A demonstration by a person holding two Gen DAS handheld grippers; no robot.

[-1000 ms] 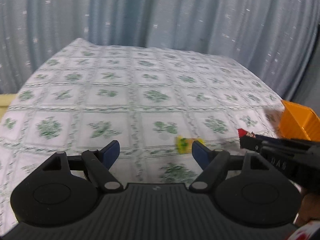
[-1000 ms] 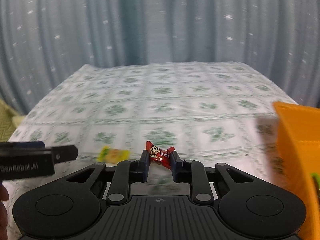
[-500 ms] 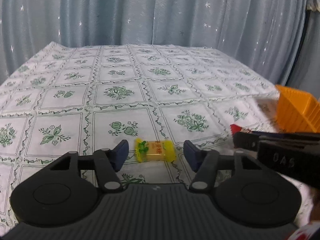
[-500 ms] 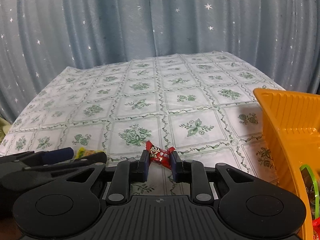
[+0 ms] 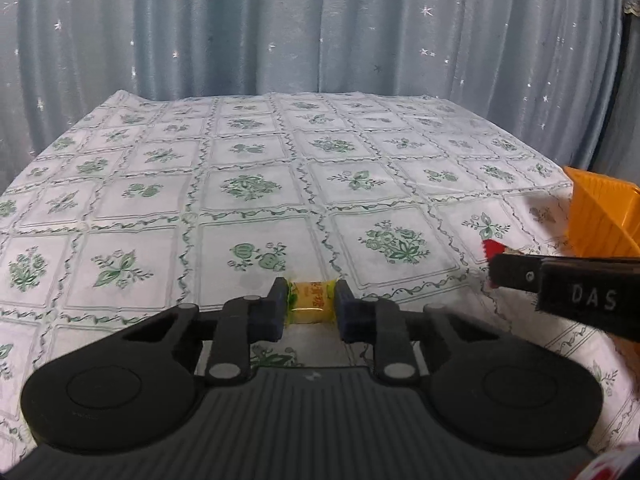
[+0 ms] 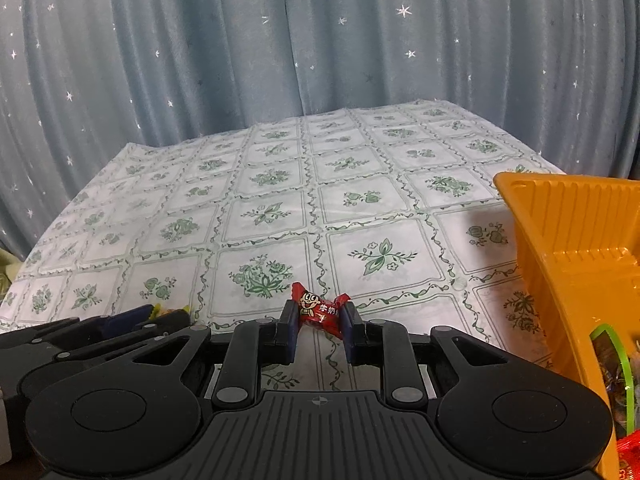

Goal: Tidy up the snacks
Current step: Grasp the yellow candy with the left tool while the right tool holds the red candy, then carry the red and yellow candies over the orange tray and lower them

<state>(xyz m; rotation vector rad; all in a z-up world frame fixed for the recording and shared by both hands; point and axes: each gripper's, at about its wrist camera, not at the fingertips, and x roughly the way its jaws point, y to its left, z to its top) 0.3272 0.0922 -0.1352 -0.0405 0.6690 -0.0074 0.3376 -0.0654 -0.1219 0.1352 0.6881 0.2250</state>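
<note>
My left gripper [image 5: 311, 307] is shut on a yellow wrapped candy [image 5: 311, 305] low over the tablecloth. My right gripper [image 6: 320, 314] is shut on a red wrapped candy [image 6: 320, 313] with a cartoon face, held just above the cloth. The right gripper also shows from the side in the left wrist view [image 5: 496, 270], with the red candy's tip [image 5: 491, 249] sticking out. An orange plastic basket [image 6: 568, 224] stands to the right of the right gripper; it also shows in the left wrist view [image 5: 600, 216]. The left gripper shows at the lower left of the right wrist view [image 6: 168, 316].
The table is covered by a white cloth with green flower squares [image 5: 248, 188]. A blue star-print curtain [image 6: 320, 40] hangs behind it. Several wrapped snacks [image 6: 616, 364] lie inside the orange basket at the right edge.
My left gripper moved up to the yellow candy and closed on it. My right gripper kept its hold on the red candy while the view steadied near the basket.
</note>
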